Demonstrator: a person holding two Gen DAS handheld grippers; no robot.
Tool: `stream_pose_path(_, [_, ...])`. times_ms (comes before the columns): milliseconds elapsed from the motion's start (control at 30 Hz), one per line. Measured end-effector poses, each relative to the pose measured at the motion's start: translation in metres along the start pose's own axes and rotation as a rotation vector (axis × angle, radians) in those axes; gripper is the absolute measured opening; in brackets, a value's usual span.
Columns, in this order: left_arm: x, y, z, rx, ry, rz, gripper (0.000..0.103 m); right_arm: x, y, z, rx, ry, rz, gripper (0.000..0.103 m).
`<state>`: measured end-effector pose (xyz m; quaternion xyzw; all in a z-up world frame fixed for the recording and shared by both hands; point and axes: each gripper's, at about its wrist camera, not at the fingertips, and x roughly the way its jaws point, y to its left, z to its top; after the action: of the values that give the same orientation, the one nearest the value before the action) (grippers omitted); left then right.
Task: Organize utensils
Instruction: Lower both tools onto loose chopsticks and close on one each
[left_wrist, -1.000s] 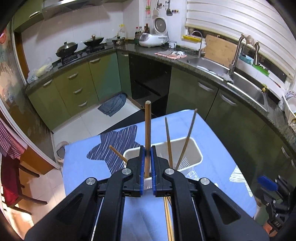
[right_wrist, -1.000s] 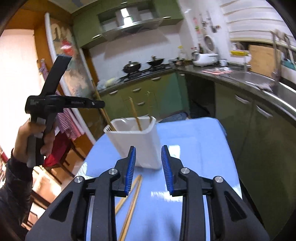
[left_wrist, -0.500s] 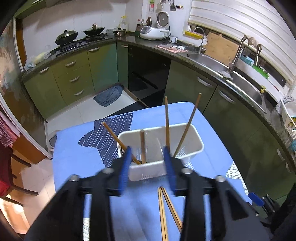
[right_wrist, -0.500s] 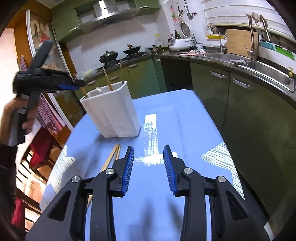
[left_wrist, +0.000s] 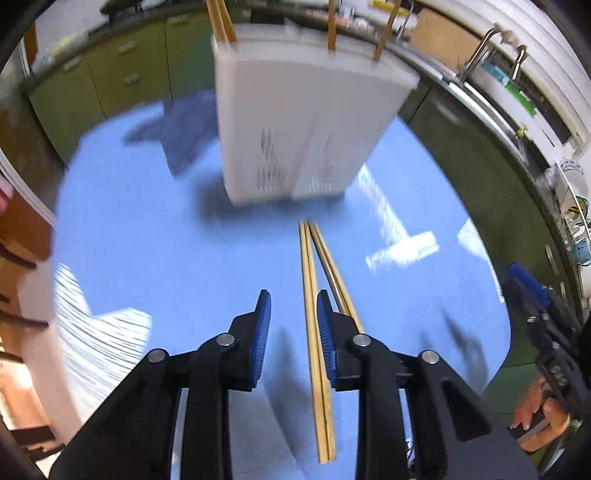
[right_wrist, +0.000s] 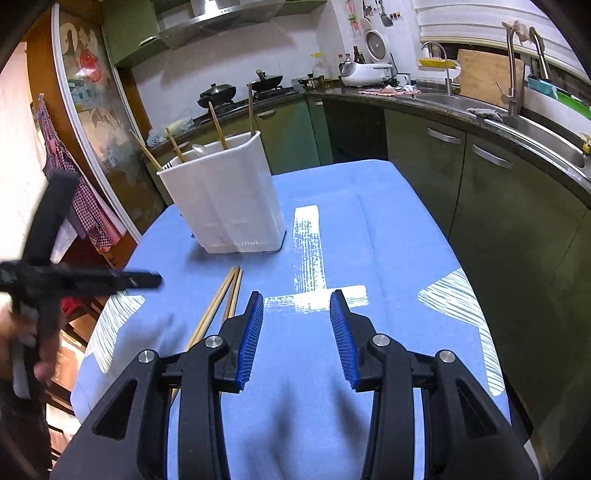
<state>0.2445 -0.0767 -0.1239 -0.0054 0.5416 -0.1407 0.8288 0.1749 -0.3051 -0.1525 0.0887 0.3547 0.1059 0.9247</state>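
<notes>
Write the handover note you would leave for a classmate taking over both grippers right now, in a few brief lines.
Left gripper: open, empty, low over the loose chopsticks on the blue cloth.
Right gripper: open, empty, above bare cloth beside them.
White holder: upright on the cloth, four chopsticks standing in it.
Done: those four are stowed.
Left: pick up the loose chopsticks, seemingly three, lying in front of the holder, and drop them in.
</notes>
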Motion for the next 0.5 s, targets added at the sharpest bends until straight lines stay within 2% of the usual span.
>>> stream_pose_path(200, [0.038, -0.013, -0.004, 0.030, 0.073, 0.019, 0.024, 0.009, 0.000, -0.004, 0.004, 0.028, -0.004, 0.042])
stream_pose_path(333, [0.047, -0.012, -0.002, 0.037, 0.088, 0.052, 0.024, 0.013, -0.006, -0.003, 0.019, 0.034, 0.000, 0.042])
stream_pose_path(500, [0.058, -0.010, 0.000, 0.037, 0.112, 0.057, 0.024, 0.016, -0.011, 0.000, 0.031, 0.035, 0.011, 0.042])
